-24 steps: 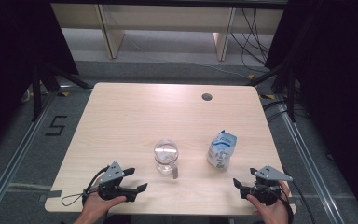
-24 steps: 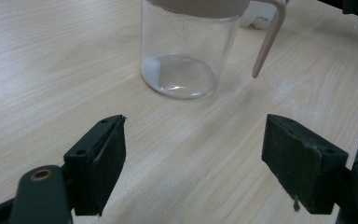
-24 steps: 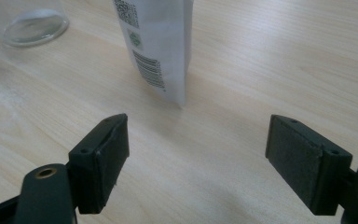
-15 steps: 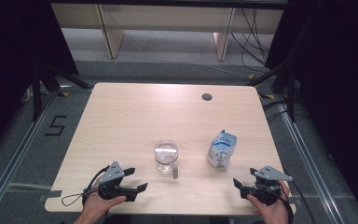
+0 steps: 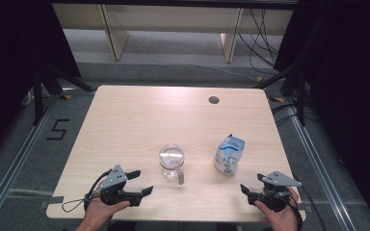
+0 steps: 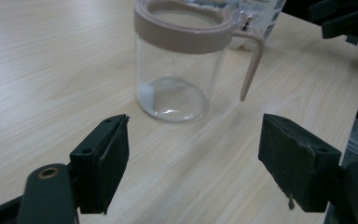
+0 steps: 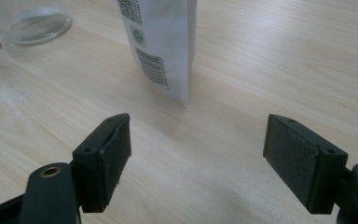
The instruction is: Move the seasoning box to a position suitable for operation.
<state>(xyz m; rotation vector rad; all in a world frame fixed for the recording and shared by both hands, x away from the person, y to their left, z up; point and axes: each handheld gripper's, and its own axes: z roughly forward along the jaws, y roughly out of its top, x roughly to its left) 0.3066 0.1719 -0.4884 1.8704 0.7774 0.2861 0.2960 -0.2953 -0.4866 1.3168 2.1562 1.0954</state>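
A clear glass jar [image 5: 172, 160] with a pale pinkish-beige collar and a thin curved handle stood upright near the front middle of a light wooden table [image 5: 139, 120]. It looked empty, and its thick base showed through the glass wall. In the left gripper view the jar [image 6: 179, 60] sat just ahead of the gripper.

To the right of the jar, near it but apart, stood a white and light-blue pouch [image 5: 229, 154]. The right gripper view showed the pouch [image 7: 161, 44] with a QR code, a small green emblem and a barcode (the printed words were too small to read).

The left gripper [image 5: 142, 183] rested to the left of the jar near the table's front edge, jaws spread wide with nothing between them. The right gripper [image 5: 251, 185] lay right of the jar, in front of the pouch, likewise spread and empty. On the floor left of the table a marking read "5" [image 5: 58, 130].
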